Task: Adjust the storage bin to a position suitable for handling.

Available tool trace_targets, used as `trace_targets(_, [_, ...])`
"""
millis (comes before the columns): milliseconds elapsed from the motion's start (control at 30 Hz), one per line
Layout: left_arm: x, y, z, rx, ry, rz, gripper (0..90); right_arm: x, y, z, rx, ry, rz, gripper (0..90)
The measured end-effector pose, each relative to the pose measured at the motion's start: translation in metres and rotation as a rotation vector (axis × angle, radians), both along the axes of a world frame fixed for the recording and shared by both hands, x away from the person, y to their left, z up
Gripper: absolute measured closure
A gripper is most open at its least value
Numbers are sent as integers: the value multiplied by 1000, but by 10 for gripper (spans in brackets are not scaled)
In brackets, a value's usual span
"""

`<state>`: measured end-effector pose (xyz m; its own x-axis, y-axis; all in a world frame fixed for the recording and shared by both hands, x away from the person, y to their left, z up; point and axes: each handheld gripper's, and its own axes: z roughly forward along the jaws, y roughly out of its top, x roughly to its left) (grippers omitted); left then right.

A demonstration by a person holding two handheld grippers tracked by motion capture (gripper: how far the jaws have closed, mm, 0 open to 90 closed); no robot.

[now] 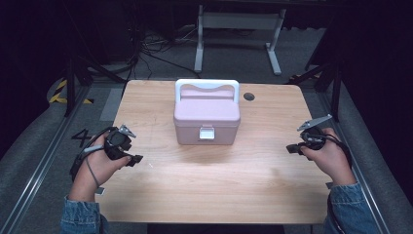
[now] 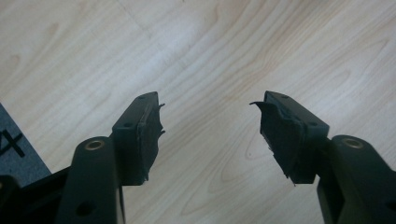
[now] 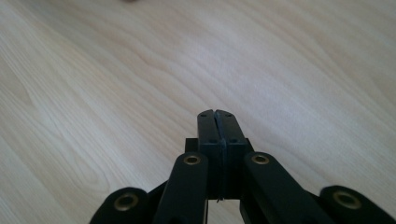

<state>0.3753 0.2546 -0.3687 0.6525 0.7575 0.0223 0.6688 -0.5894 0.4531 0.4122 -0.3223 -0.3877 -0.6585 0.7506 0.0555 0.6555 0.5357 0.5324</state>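
Denim sleeves (image 1: 80,217) at the near edge of the bench (image 1: 214,190), one at each near corner, forearms reaching forward.

Left tongs (image 1: 135,159): held in the left hand (image 1: 97,165) at the bench's left edge, over bare wood; jaws spread wide apart with nothing between them, worn dark pads (image 2: 149,135) facing inward. Cable trails back over the wrist.

Right tongs (image 1: 290,148): held in the right hand (image 1: 328,156) at the right edge; jaws pressed flat together, nothing between them, grey plate on top.

Pink box (image 1: 207,117): lidded, white handle (image 1: 207,87) upright, white latch (image 1: 206,132) on its near face. Stands toward the far edge, midway between left and right edges, well apart from both tongs.

Round dark hole (image 1: 249,96): in the bench top, just right of the box, near the far edge.
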Motion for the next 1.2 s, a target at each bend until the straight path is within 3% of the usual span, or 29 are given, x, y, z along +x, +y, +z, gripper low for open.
trace_targets(33, [2, -1, 4, -4, -30, -8, 388, 1, 1, 3, 20, -18, 0, 900])
trace_targets(167, [7, -9, 11, -22, -41, -46, 427, 7, 7, 11, 51, -71, 12, 900])
trace_targets(300, [19, -15, 18, -29, -56, -73, 461, 19, 18, 19, 57, -88, 31, 900])
trace_targets(400, [32, -20, 23, -69, -65, -99, 502, 29, 27, 24, 67, -101, 41, 900])
trace_targets(567, [51, -26, 24, -108, -60, -116, 560, 45, 47, 29, 83, -111, 71, 900])
trace_targets(700, [67, -36, 26, -116, -22, -152, 619, 58, 62, 32, 82, -100, 96, 900])
trace_targets(800, [80, -43, 28, -83, -28, -132, 699, 73, 79, 30, 88, -81, 115, 900])
trace_targets(867, [88, -45, 27, -91, -38, -125, 730, 75, 81, 29, 89, -79, 117, 900])
trace_targets(1000, [105, -54, 20, -96, -62, -114, 885, 90, 97, 26, 114, -91, 122, 891])
trace_targets(1067, [110, -58, 17, -99, -54, -115, 900, 97, 104, 24, 136, -97, 115, 893])
trace_targets(1200, [130, -74, 5, -86, -37, -108, 900, 111, 111, 19, 130, -91, 106, 900])
